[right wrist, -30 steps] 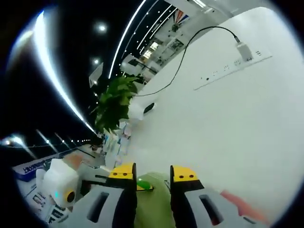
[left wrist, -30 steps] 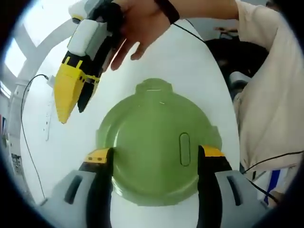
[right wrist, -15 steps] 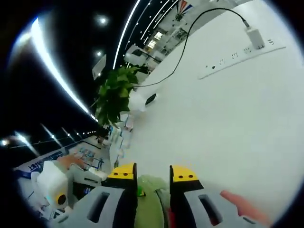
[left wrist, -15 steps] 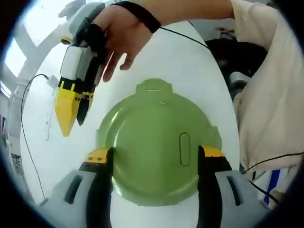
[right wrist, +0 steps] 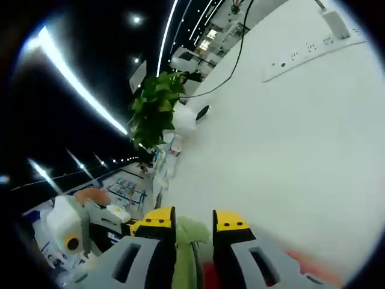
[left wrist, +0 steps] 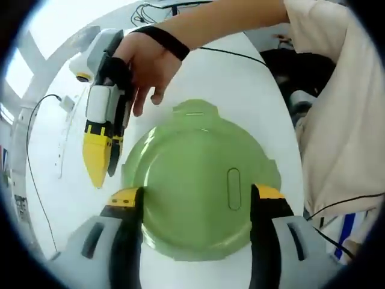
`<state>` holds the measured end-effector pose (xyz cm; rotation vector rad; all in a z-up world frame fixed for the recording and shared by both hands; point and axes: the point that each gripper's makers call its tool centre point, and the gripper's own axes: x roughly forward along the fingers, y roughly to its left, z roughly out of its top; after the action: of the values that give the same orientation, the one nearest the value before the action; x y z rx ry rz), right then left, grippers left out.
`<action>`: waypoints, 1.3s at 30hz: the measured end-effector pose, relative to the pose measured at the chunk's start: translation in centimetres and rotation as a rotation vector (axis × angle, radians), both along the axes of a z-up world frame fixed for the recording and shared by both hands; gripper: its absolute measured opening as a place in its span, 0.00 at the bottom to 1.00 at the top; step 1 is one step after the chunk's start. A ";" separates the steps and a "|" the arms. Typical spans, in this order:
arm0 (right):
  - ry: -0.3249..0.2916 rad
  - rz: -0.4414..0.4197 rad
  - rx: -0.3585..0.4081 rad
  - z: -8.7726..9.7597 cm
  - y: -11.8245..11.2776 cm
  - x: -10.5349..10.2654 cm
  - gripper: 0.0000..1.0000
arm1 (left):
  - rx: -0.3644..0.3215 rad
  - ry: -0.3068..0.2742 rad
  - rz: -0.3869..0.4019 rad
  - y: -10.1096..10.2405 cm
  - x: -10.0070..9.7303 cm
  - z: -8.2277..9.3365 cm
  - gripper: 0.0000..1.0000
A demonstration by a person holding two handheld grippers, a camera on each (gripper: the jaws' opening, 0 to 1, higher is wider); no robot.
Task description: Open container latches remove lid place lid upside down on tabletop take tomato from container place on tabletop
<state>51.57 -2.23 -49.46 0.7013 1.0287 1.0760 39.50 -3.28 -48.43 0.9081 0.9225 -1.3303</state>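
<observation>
Green lidded container [left wrist: 195,186] seen on white tabletop [left wrist: 240,84], between spread jaws of left gripper [left wrist: 195,195].
Right gripper [left wrist: 101,171], held in a hand [left wrist: 147,63], is pointed at lid's left edge, jaws nearly pressed together, nothing pinched. Potted plant [right wrist: 153,111] seen far off.
</observation>
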 end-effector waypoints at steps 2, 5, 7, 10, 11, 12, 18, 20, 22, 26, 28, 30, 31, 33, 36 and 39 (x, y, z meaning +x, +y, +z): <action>0.009 0.011 -0.005 -0.5 0.1 0.1 0.17 | 0.001 0.000 0.000 0.0 0.0 0.0 0.64; 0.015 0.010 0.003 -0.8 0.2 0.5 0.17 | 0.001 0.000 0.000 -0.1 -0.1 0.0 0.64; 0.018 0.010 0.024 -0.6 0.6 0.4 0.17 | -0.002 -0.001 0.000 -0.1 -0.1 0.0 0.64; 0.046 0.016 0.036 -0.9 1.0 0.0 0.17 | -0.007 0.000 0.001 -0.1 0.0 0.0 0.64; 0.075 0.051 0.029 -1.1 1.1 -1.0 0.17 | -0.008 0.000 0.001 -0.1 0.0 0.0 0.64; 0.058 0.047 0.043 -1.1 1.4 -1.1 0.17 | -0.009 0.000 0.001 -0.1 0.1 0.0 0.64; 0.132 0.040 0.087 -1.2 1.5 -1.1 0.14 | -0.008 0.000 0.001 0.0 0.5 0.0 0.64; 0.157 0.033 0.107 -1.1 1.6 -1.6 0.14 | -0.004 -0.001 0.001 0.1 0.6 -0.1 0.64; 0.193 0.033 0.123 -1.1 1.6 -1.7 0.14 | -0.002 -0.001 0.001 0.1 0.7 -0.1 0.64; 0.211 0.027 0.134 -1.2 1.7 -1.6 0.15 | -0.004 -0.001 0.001 0.1 0.8 -0.1 0.64; 0.178 0.021 0.125 -1.3 1.8 -1.7 0.20 | -0.007 -0.001 0.002 0.1 0.8 -0.1 0.63; 0.201 0.101 0.117 -1.4 1.9 -3.3 0.21 | -0.011 -0.001 0.003 0.1 0.8 -0.1 0.63; 0.153 0.101 0.109 -1.5 2.2 -3.5 0.23 | -0.012 -0.002 0.003 0.1 0.8 -0.1 0.63; 0.130 0.075 0.106 -1.2 2.1 -3.2 0.22 | -0.015 -0.002 0.003 0.1 0.9 -0.1 0.63; 0.149 0.063 0.122 -1.2 2.0 -3.0 0.19 | -0.013 -0.002 0.003 0.1 0.9 -0.1 0.63; 0.165 0.061 0.129 -1.2 1.9 -2.3 0.18 | -0.013 -0.002 0.004 0.2 0.9 -0.1 0.63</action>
<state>49.29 -0.31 -50.65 0.8797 1.1348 1.1599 40.42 -3.11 -48.54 0.8969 0.9123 -1.3304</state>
